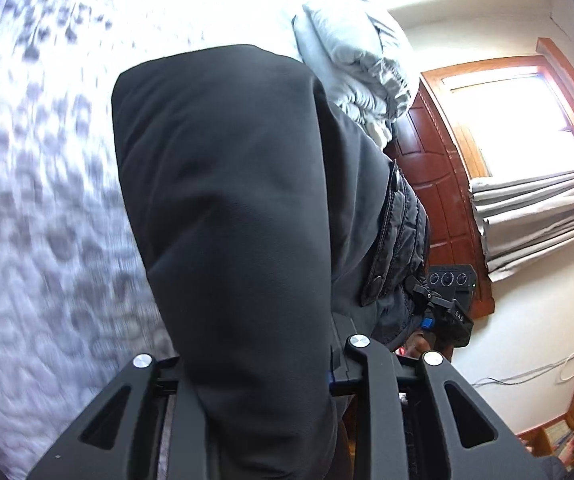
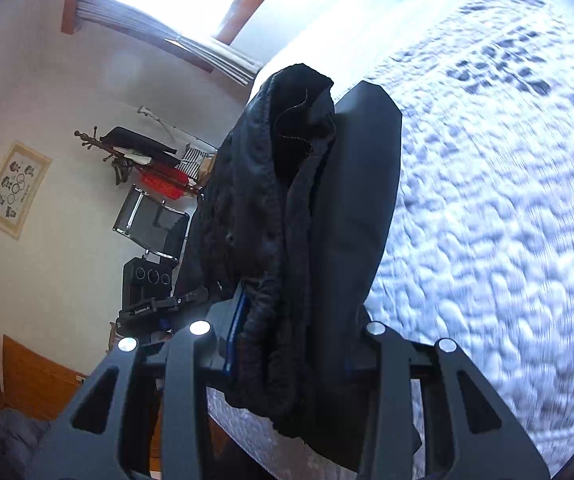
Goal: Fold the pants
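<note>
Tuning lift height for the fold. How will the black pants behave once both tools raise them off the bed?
Likely floppy: the black pants drape and bunch over the left tool and right tool. Probably hefty enough to sag: folds look thick. Slip seems unlikely, since both tools pinch gathered cloth.

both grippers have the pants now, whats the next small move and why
Probably carry both ends forward over the bed and lay them down flat. The left gripper and right gripper are each shut on the black pants, which hang bunched and off the quilt, so no clean fold is possible until the cloth is spread.
</note>
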